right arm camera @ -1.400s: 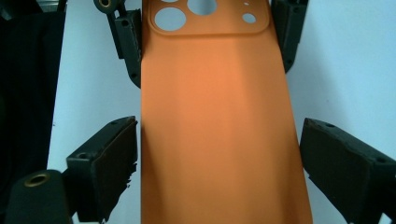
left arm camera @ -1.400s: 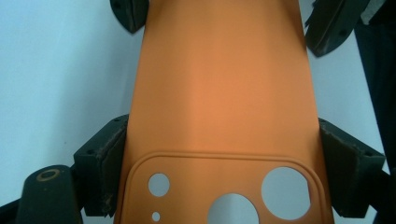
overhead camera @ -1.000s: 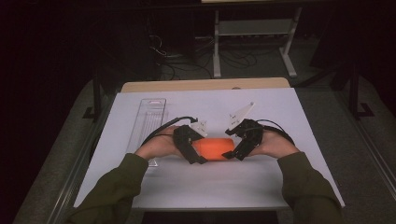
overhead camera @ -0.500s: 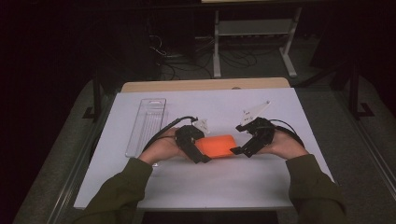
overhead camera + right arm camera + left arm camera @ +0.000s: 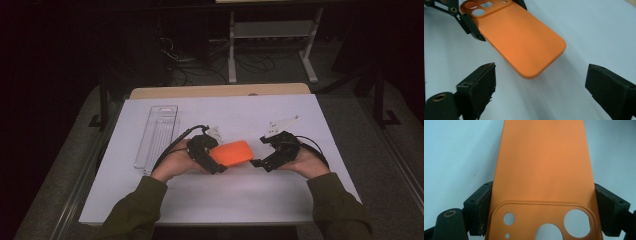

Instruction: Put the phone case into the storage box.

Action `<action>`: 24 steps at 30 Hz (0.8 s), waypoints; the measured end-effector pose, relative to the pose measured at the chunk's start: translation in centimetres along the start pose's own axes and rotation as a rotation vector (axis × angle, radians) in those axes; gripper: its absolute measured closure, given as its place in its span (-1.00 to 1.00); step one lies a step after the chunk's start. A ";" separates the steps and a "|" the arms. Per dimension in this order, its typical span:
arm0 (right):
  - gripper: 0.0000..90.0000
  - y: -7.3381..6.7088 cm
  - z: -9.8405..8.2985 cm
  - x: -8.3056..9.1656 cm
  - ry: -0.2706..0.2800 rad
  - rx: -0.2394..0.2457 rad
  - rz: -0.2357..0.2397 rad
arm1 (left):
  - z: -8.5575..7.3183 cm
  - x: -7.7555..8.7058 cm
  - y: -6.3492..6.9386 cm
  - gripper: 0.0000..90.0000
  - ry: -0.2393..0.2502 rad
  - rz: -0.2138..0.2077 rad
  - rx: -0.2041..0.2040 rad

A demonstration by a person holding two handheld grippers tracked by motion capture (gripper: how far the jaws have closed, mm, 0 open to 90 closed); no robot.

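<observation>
Left gripper (image 5: 216, 161): jaws clamped on the camera-cutout end of an orange phone case (image 5: 231, 152). In the left gripper view both pads (image 5: 484, 206) press the case's (image 5: 544, 170) long edges, one each side, with the lens holes just between the jaws and the plain back running away from them. Case is off the tabletop at its free end, tilted, back face up.

Right gripper (image 5: 260, 161): jaws wide apart, nothing between the pads. In the right gripper view the two black fingers (image 5: 477, 87) stand well apart at the bottom, and the case's rounded free end (image 5: 524, 42) sits just ahead of them, near but apart, not touching. The left gripper (image 5: 469, 23) shows beyond it, gripping the far end. From above, the right gripper's tips point at the case's free end with a small gap.

Both hands rest on a white table (image 5: 300, 120), forearms in olive sleeves (image 5: 135, 210) coming in from the near edge. Black cables loop behind each gripper.

Farther out, beyond the left gripper on its outer side: a clear plastic tray (image 5: 156, 135) lying lengthwise on the table, well apart from the case. Past the table's far edge, a dark floor with cables and a metal stand (image 5: 272, 35).
</observation>
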State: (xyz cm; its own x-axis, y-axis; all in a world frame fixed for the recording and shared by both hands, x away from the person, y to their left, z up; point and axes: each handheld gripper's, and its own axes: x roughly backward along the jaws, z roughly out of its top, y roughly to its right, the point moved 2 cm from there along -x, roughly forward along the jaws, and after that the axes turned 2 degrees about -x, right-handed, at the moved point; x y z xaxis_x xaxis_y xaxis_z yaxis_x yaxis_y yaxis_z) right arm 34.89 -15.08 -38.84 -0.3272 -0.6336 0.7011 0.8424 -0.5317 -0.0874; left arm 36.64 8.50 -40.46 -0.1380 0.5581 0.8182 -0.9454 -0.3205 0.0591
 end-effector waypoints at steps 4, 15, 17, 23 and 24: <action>-0.91 0.2 -1.0 -0.2 -0.020 -0.055 -0.041 | 0.0 0.0 0.0 -0.66 -0.003 0.010 0.000; -0.93 -0.8 -3.3 -0.6 -0.027 -0.154 -0.104 | -0.1 -0.1 0.0 -0.66 -0.005 0.011 0.021; -0.97 -1.2 -3.7 -1.0 -0.033 -0.161 -0.121 | -0.1 -0.2 0.0 -0.66 -0.006 0.008 0.028; -0.97 -2.2 -3.8 -1.5 -0.006 -0.175 -0.174 | -0.1 -0.4 0.0 -0.66 -0.005 0.009 0.014; -0.97 -2.3 -3.8 -1.6 -0.001 -0.169 -0.186 | -0.2 -0.4 0.0 -0.66 -0.007 0.008 0.013</action>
State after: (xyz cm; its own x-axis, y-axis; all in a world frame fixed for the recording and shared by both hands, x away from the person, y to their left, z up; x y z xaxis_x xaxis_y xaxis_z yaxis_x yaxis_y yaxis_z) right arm 31.84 -14.98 -42.46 -0.4689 -0.5156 0.7171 0.6841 -0.7256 -0.0744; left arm 36.64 8.40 -40.86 -0.1435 0.5502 0.8226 -0.9404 -0.3349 0.0600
